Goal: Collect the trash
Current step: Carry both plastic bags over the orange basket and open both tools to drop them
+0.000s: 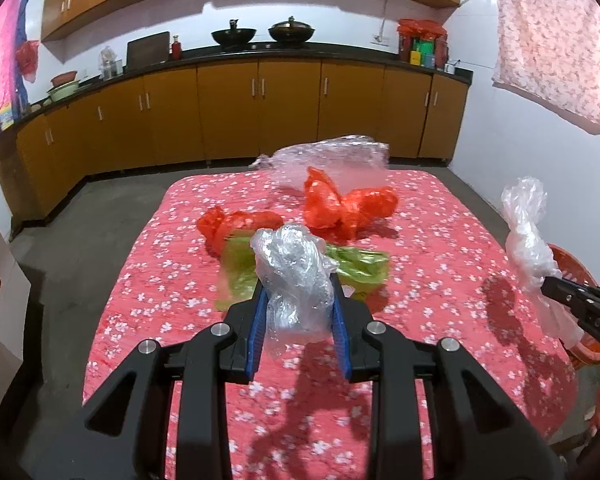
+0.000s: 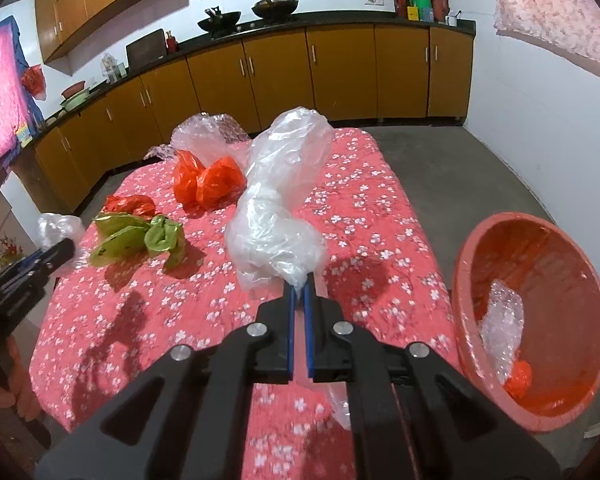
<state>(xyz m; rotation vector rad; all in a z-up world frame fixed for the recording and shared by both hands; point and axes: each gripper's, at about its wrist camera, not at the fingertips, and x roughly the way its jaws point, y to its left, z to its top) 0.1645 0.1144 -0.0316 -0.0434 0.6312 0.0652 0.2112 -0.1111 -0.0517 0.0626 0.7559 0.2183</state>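
left gripper (image 1: 298, 300): fingers (image 1: 260, 320) grasping crumpled clear bag (image 1: 292, 276), bulging toward 12 o'clock
right gripper (image 2: 299, 300): fingers (image 2: 310, 320) clenched on long clear bag (image 2: 280, 208), rising toward 12 o'clock

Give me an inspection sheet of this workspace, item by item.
Surface: table under a pink floral cloth.
Job's things: two red bags, green bag, clear wrap on the table; red basin holding some trash.
Clutter: nothing seen.
Grippers: left hand-held gripper shut on a crumpled clear bag; right hand-held gripper shut on a long clear bag.
Cables: one on the back wall.
Surroundings: kitchen cabinets, woks.
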